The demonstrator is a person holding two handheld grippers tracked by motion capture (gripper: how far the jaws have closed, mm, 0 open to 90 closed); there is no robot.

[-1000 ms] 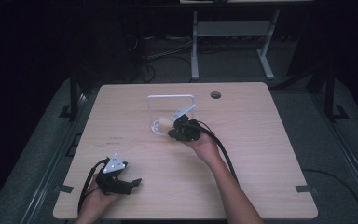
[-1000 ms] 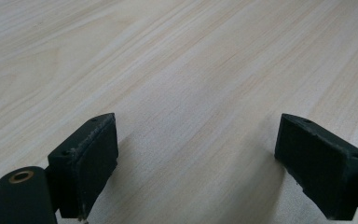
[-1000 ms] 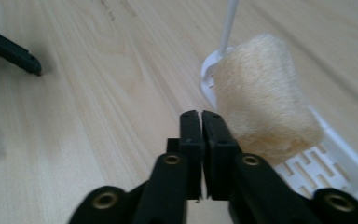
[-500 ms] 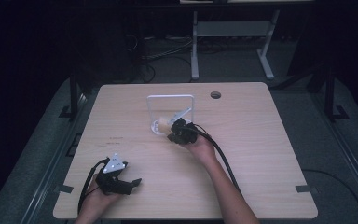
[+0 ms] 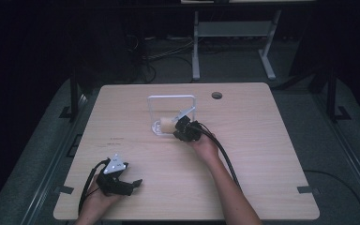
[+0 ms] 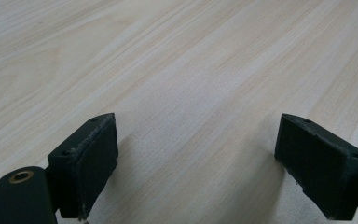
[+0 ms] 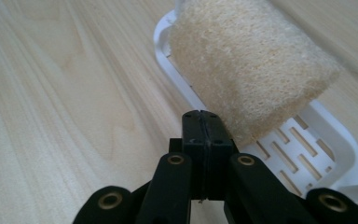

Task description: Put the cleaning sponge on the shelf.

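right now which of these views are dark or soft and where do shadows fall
High view: the room around is near black, and only the wooden table is lit. Left gripper view: evenly lit, with soft shadows on the wood under the open jaws and the far grain slightly soft. Right gripper view: the sponge shows its fibres, the white slotted tray is shaded beneath it, and the shut jaws are near and slightly soft.

Two black handheld grippers are seen, the left gripper (image 5: 130,183) topped by a grey three-cornered plate (image 5: 116,164). A thick black cable (image 5: 223,154) is trailed from the right gripper (image 5: 183,125). Blocky black pads (image 6: 85,158) and brass-coloured rivets (image 7: 175,160) are shown on the linkages. Both forearms are left unsleeved.
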